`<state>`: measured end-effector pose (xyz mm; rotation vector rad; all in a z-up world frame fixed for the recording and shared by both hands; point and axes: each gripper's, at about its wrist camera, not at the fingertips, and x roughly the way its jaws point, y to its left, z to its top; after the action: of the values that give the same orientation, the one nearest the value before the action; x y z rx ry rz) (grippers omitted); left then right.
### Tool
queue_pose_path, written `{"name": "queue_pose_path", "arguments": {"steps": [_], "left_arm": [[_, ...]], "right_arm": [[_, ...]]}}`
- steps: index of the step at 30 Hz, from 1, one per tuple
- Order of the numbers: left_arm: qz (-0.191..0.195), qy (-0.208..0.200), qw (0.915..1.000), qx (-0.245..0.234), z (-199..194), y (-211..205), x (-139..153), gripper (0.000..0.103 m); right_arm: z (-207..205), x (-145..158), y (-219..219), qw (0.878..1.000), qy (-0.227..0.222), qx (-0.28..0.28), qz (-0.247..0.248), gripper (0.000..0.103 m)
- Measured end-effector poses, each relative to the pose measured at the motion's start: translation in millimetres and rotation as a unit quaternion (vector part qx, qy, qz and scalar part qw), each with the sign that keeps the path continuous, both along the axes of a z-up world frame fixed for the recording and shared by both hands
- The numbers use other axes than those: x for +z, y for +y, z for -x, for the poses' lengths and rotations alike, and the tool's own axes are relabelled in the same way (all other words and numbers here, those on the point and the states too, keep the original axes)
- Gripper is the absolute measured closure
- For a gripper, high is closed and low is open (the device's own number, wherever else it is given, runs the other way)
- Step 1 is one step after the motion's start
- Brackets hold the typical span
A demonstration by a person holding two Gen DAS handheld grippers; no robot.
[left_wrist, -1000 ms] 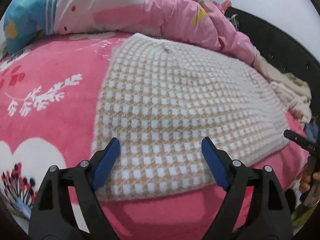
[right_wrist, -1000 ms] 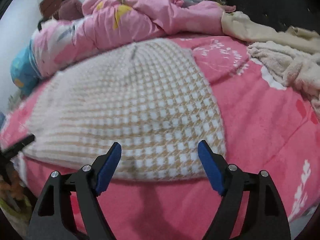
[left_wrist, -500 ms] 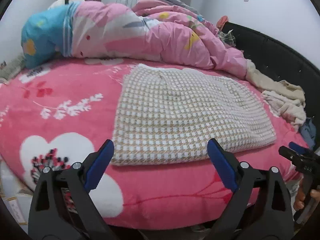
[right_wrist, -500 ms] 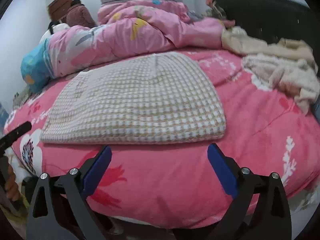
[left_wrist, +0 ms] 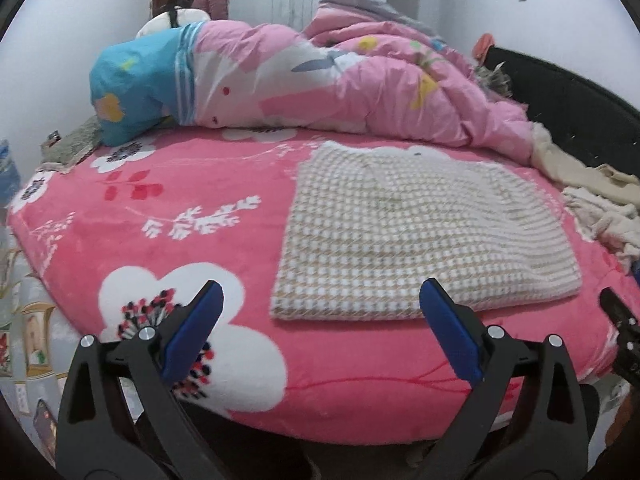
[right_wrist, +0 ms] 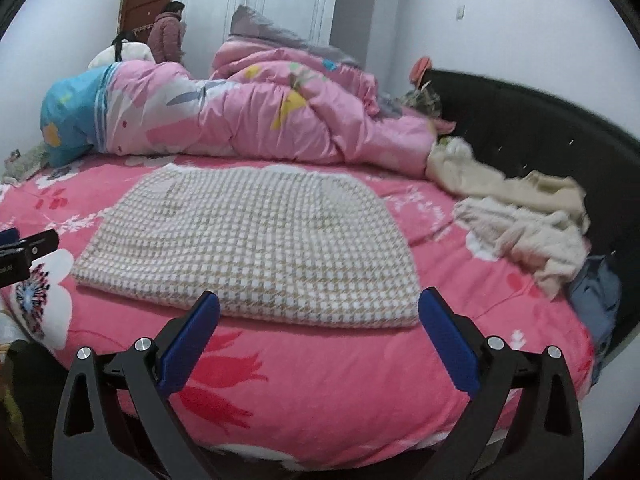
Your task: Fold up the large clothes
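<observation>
On the pink floral bedspread (left_wrist: 192,200) the checked beige-and-white garment (left_wrist: 420,236) lay folded into a flat rectangle, its near edge close to the front rim of the bed and its far edge just short of the heaped pink duvet (left_wrist: 320,84). Both tools hung off the bed's front edge, apart from the cloth. The left gripper (left_wrist: 320,332) had its blue-padded jaws spread as wide as they went, having just been opening, and nothing sat between them; the garment's near left corner showed beyond the gap, untouched. The right gripper (right_wrist: 320,332) stood the same way, jaws just opened to their widest and empty, with the folded garment's near edge (right_wrist: 280,312) lying across the view past its tips. In the right wrist view, cream fleecy clothes (right_wrist: 520,220) were bunched at the right side of the bed against the black headboard (right_wrist: 540,120), well apart from the folded piece. A blue cushion end (left_wrist: 128,84) sat at the duvet's left. Two people (right_wrist: 164,32) stood near a brown door at the back of the room.
</observation>
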<state>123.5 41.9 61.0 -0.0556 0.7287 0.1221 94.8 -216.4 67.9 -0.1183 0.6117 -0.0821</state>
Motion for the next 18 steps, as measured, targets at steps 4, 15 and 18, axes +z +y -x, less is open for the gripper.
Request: {"name": "queue_pose_path", "arguments": {"steps": [4, 15, 18], "left_arm": [[-0.019, 0.000, 0.9997, 0.012, 3.7, -0.6, 2.7, 0.008], [-0.024, -0.009, 0.9996, 0.013, 11.7, -10.4, 9.7, 0.008], [-0.024, -0.002, 0.9996, 0.014, 11.2, -14.3, 6.5, 0.008]], "right_arm": [[2.7, 3.0, 7.3, 1.000, -0.004, 0.002, 0.001, 0.006], [1.0, -4.8, 20.2, 0.999, 0.024, 0.022, -0.013, 0.006], [-0.2, -7.5, 16.8, 0.999, 0.035, 0.029, -0.025, 0.006]]}}
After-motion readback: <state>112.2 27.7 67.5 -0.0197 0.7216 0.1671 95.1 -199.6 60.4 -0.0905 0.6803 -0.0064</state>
